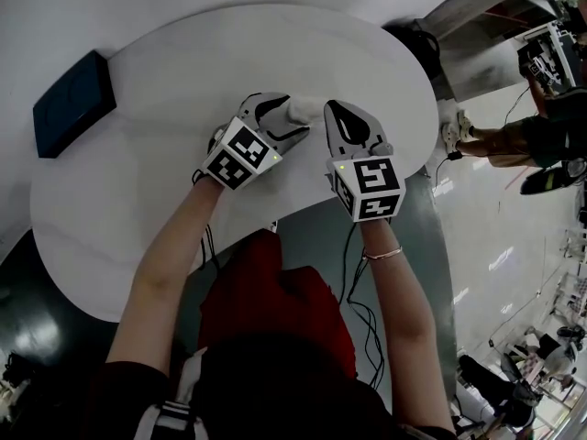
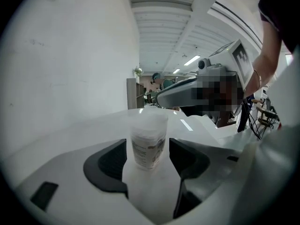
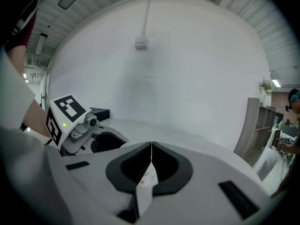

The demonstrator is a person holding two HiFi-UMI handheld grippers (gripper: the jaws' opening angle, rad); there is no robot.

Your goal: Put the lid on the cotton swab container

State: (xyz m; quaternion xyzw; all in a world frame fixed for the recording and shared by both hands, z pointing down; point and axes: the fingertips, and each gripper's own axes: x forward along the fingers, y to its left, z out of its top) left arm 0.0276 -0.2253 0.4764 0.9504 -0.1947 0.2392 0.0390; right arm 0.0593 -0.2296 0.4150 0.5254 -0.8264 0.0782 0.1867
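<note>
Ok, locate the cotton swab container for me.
In the left gripper view the container stands upright on the white table between the left gripper's open tongs, beside the right gripper.

- We appear to be in a large lab or workshop hall, under a ribbed ceiling [image 2: 159, 27] with strip lights [image 2: 192, 60].
- We see a glossy floor [image 1: 495, 246], trailing cables [image 1: 374, 337] and equipment racks [image 1: 550, 53] around a white table [image 1: 110, 236].

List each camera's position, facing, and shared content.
Head view: on head, steeply down at table; forearms, left hand-held gripper, right hand-held gripper.
Left gripper view: on it, along open jaws at cotton swab container; right wrist behind.
Right gripper view: on it, along shut jaws toward wall; left arm visible.
Shared: each gripper view shows the other hand-held gripper.
</note>
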